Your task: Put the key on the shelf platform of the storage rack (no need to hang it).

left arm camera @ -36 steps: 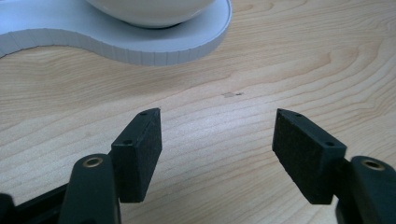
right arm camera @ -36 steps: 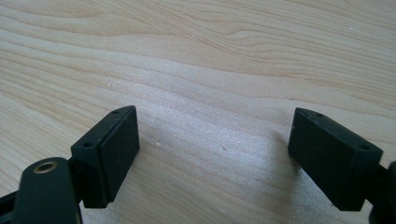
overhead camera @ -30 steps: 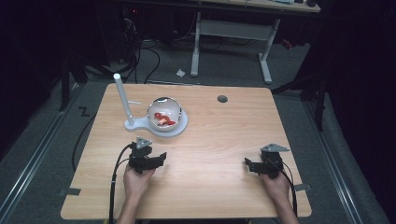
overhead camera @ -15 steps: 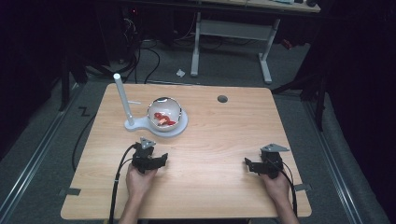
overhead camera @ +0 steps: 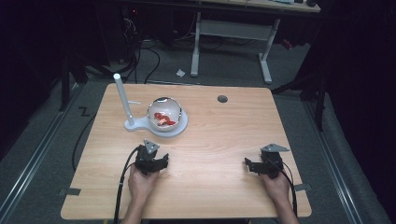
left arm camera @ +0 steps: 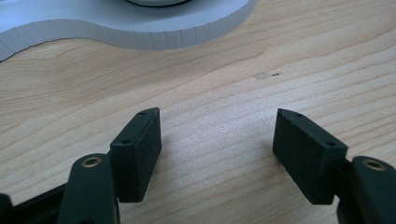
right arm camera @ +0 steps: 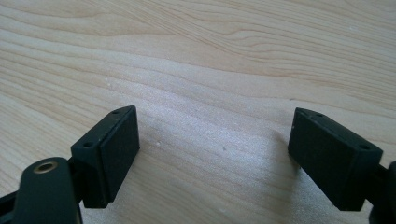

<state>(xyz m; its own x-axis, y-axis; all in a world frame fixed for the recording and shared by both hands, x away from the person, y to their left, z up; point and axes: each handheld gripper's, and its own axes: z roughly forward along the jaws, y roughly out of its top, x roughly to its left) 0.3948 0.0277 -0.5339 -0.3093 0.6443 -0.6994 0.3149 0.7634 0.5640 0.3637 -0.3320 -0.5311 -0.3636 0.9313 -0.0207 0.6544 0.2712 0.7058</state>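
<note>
A white stand (overhead camera: 173, 129) rests on the wooden table (overhead camera: 219, 135) at the back left. It has an upright white post (overhead camera: 122, 97) and a clear globe (overhead camera: 164, 112) with something red inside. In front of the stand a hand holds my left gripper (overhead camera: 162, 162) low over the table, open and with nothing between the jaws. In the left gripper view the gripper (left arm camera: 217, 140) has bare wood between its pads, and the stand's white base (left arm camera: 140, 28) lies just ahead. My right gripper (overhead camera: 248, 165) is held near the front right, open over bare wood (right arm camera: 212, 149).
A small round hole (overhead camera: 222, 99) sits in the tabletop at the back right. Black cables (overhead camera: 122, 186) trail from both grippers off the front edge. Beyond the table are a dark floor, more cables and the legs of another desk (overhead camera: 264, 60).
</note>
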